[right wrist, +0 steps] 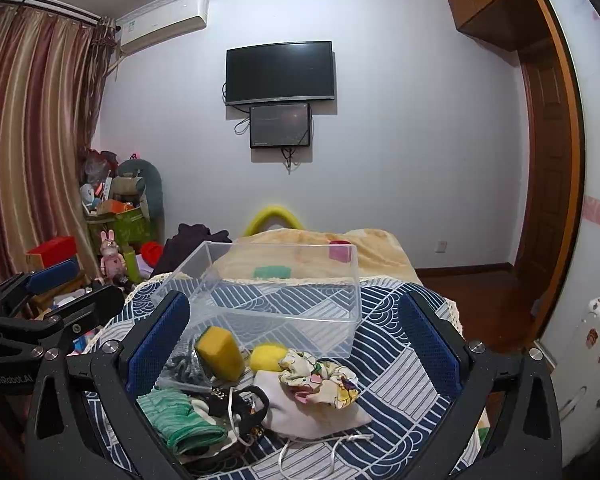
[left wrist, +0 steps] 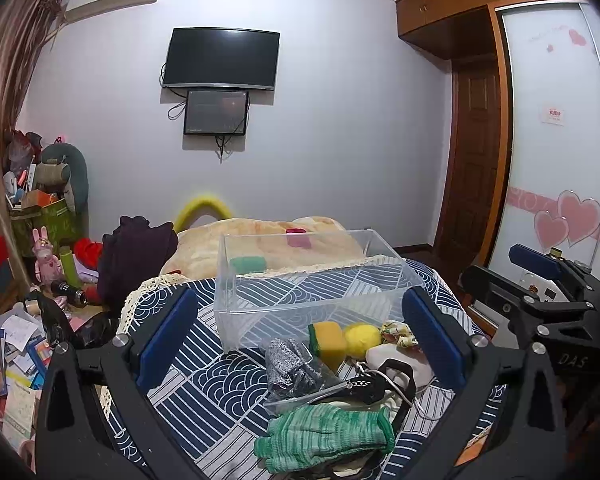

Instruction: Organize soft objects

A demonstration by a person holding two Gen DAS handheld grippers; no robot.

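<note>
A pile of soft things lies on the blue patterned bedspread (left wrist: 204, 380) in front of an empty clear plastic box (left wrist: 312, 280) (right wrist: 276, 292). In the pile are green gloves (left wrist: 328, 436) (right wrist: 176, 416), a yellow sponge (left wrist: 328, 338) (right wrist: 220, 352), a yellow ball (left wrist: 362, 338) (right wrist: 266, 356), a floral scrunchie (left wrist: 398, 332) (right wrist: 320, 376), a white pouch (right wrist: 312, 412) and a grey cloth in a clear bag (left wrist: 296, 368). My left gripper (left wrist: 300, 336) is open above the pile. My right gripper (right wrist: 296, 340) is open above it too. Both are empty.
A black strap with a white cord (left wrist: 384, 384) lies in the pile. A beige blanket (left wrist: 268, 244) with a green sponge (left wrist: 248, 264) and a pink block (left wrist: 298, 238) lies behind the box. Clutter covers the floor at left (left wrist: 20, 340). A wardrobe (left wrist: 556, 140) stands right.
</note>
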